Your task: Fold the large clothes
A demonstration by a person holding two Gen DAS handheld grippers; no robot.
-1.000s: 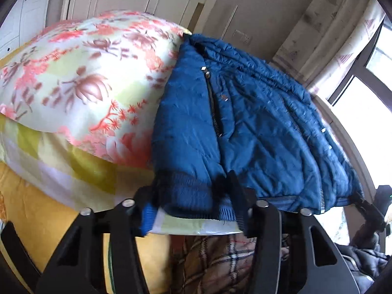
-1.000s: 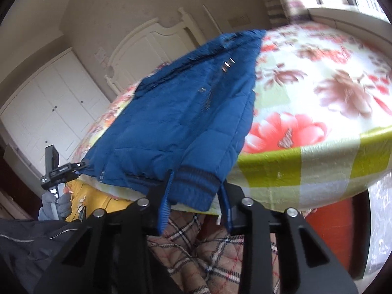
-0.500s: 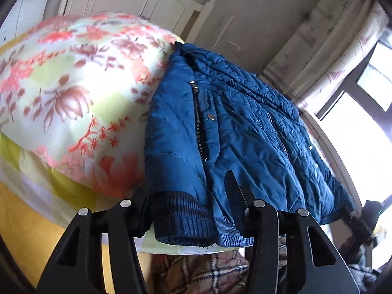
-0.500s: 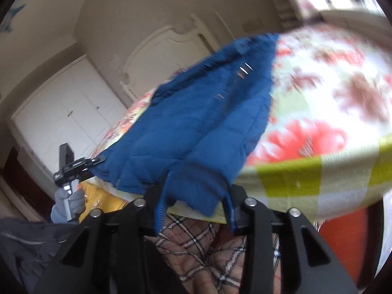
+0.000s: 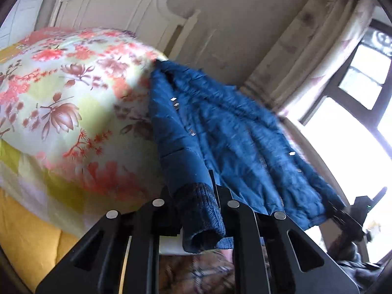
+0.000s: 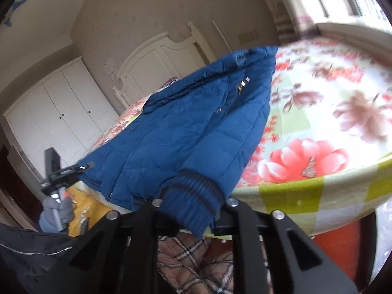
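- Along the near edge of the bed point(image 6: 289, 196), a blue quilted jacket point(image 6: 186, 127) lies front-up on the floral bedspread point(image 5: 73, 103), collar toward the white headboard point(image 5: 117, 2) and ribbed hem hanging just over the edge.
- Left gripper point(image 5: 196, 205): its tongs are pinched on the knit hem corner point(image 5: 198, 205) on the jacket's left side, the dark rib bunched between the pads and drooping below them.
- Right gripper point(image 6: 193, 204): its tongs are likewise clamped on the striped rib cuff point(image 6: 196, 196) at the jacket's other bottom corner, with the fabric wrinkling up from the grip.
- From the right wrist view, the other tool shows at the jacket's far bottom corner, held by a gloved hand point(image 6: 55, 214); a plaid blanket point(image 6: 196, 264) lies below the bed edge.
- Likely step: both bottom corners secured, ready to carry the hem up toward the collar.
- Risks, as judgement:
  - The grips sit on thick, springy rib only; a quick pull could let the knit slide out, dropping one corner and skewing the fold.
  - Uneven lifting would twist the padded body, so the zipper line point(image 5: 186, 122) ends up off-centre.
  - The slick shell may skate across the bedspread and drag the whole jacket off the near edge instead of folding.
  - Puffy filling tends to spring open once set down.
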